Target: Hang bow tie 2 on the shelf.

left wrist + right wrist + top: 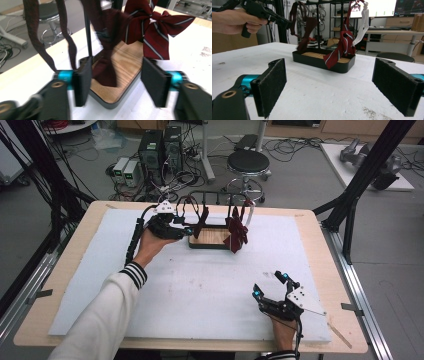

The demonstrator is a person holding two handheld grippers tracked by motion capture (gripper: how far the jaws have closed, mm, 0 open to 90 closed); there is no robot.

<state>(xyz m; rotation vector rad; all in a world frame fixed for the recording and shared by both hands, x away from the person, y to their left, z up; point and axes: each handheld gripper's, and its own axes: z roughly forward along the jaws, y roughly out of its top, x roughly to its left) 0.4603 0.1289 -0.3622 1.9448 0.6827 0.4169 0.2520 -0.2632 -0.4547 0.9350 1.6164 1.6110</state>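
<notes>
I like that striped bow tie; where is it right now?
The striped bow tie hangs on the right side of the black stand at the table's far middle, right of the left gripper.

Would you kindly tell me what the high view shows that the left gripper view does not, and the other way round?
High view alone: the right hand-held gripper hanging open over the white mat, far from the rack, and the computer towers on the floor.

Left gripper view alone: the left hand-held gripper's open pads close up, framing the plain dark red bow tie, and the wood grain of the rack's base.

Both: the striped bow tie, the round stool, the rack.
</notes>
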